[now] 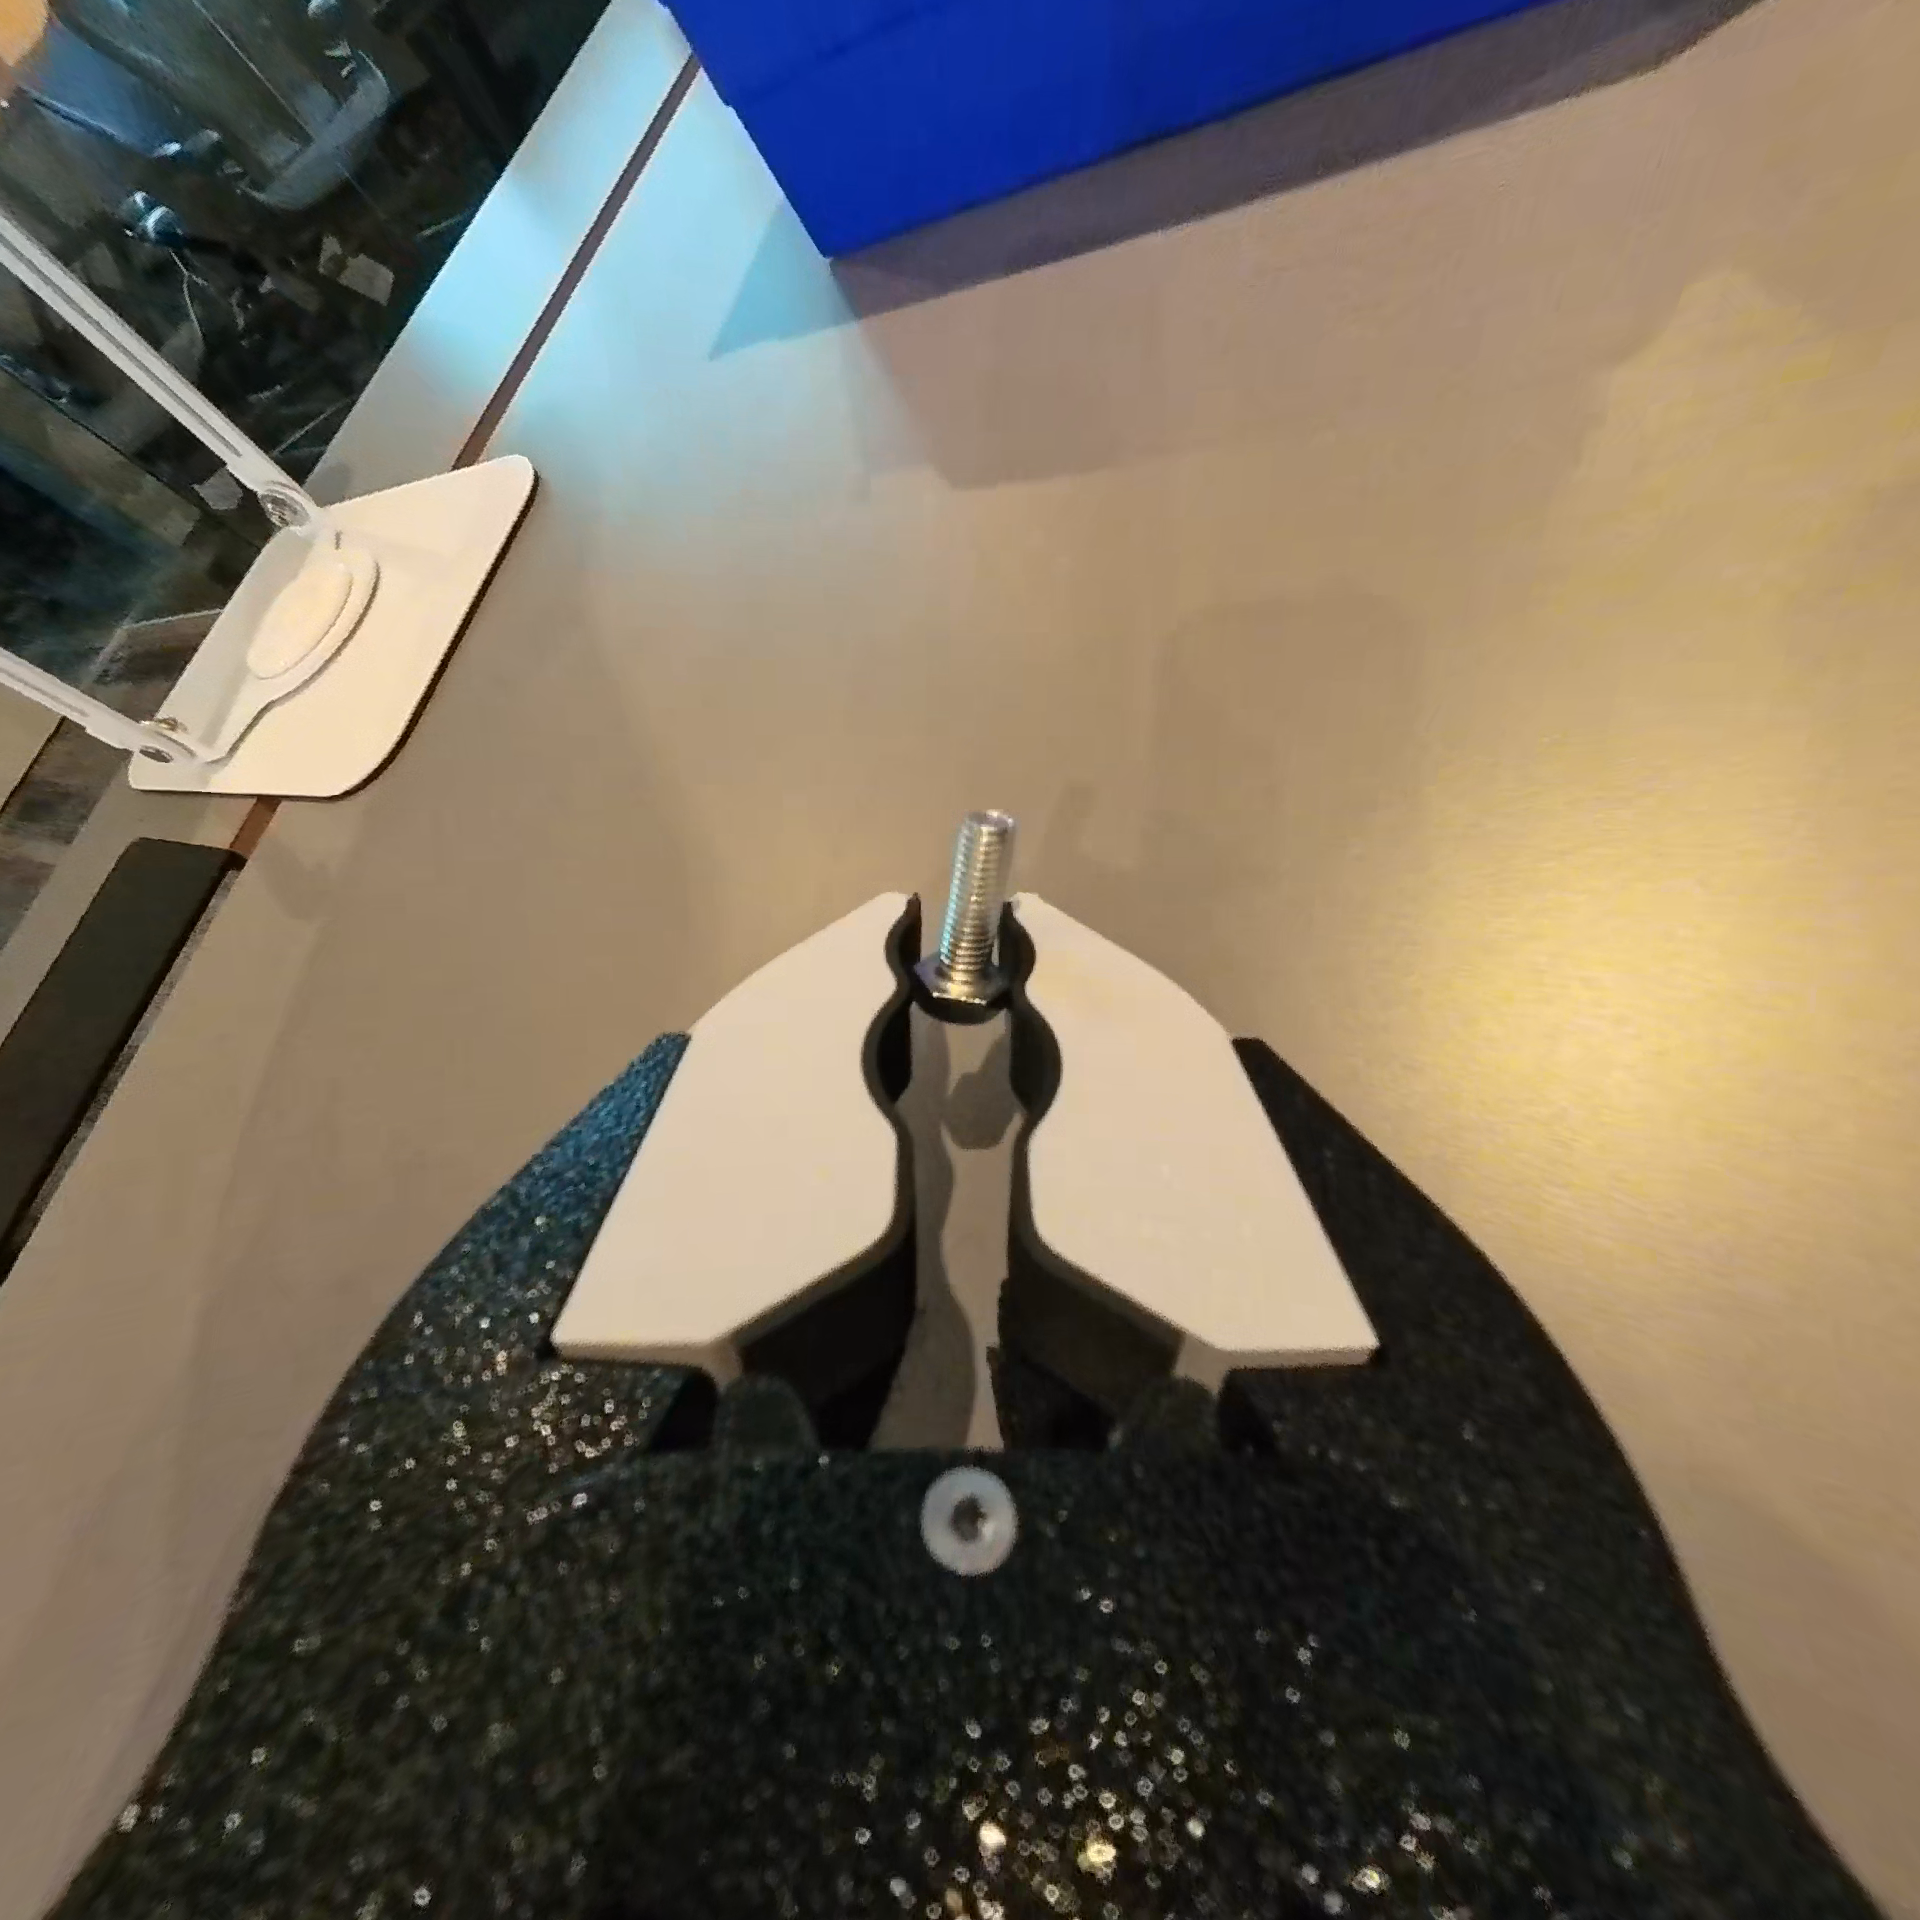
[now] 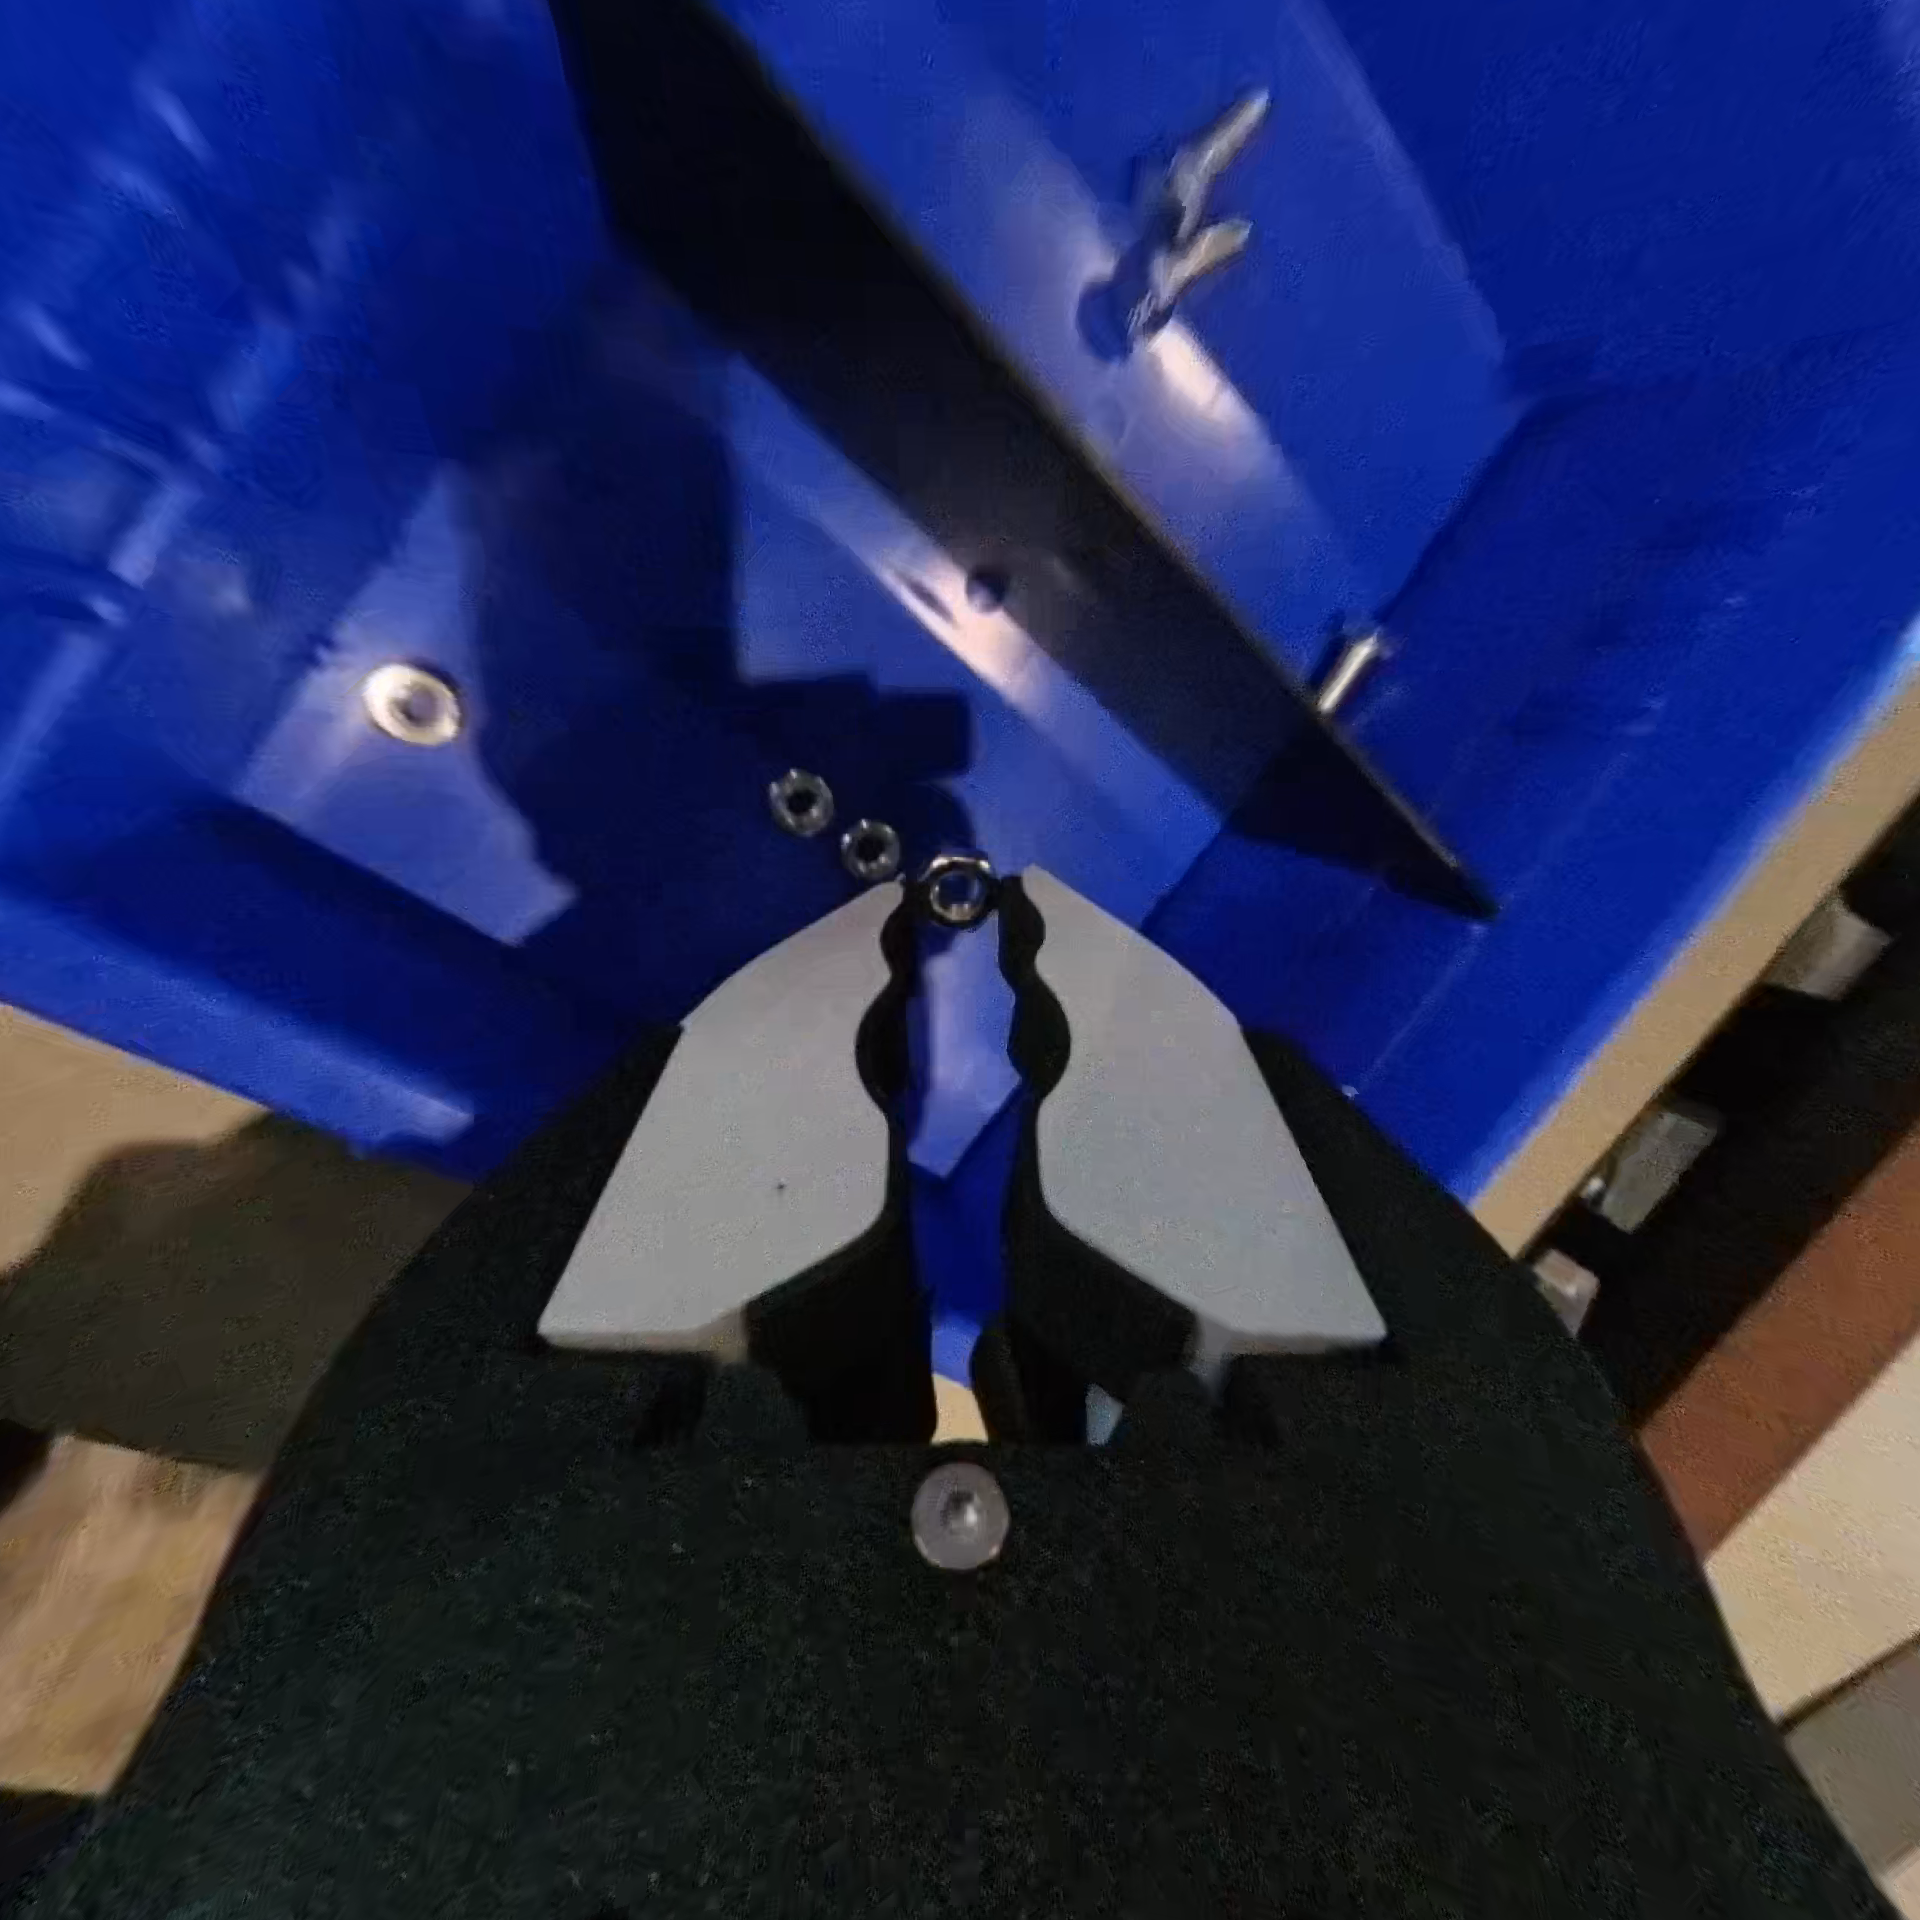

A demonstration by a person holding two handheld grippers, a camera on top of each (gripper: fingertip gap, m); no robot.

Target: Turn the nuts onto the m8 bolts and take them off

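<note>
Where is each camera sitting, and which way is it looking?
Left wrist view: rides the left hand-held gripper, facing along its fingers over the beige table; they grip a bolt by its head.
Right wrist view: rides the right hand-held gripper, facing into the blue bin; its fingers pinch a nut.
Shared: blue bin, table.

Looked like a workshop or lab bench: plain beige worktop (image 1: 1351, 623), white hinged stand base (image 1: 343, 634) at its edge, blue plastic parts bin (image 2: 1558, 520) with black divider (image 2: 935, 416), loose nuts (image 2: 868, 847) and bolts (image 2: 1195, 249) sorted inside.
</note>
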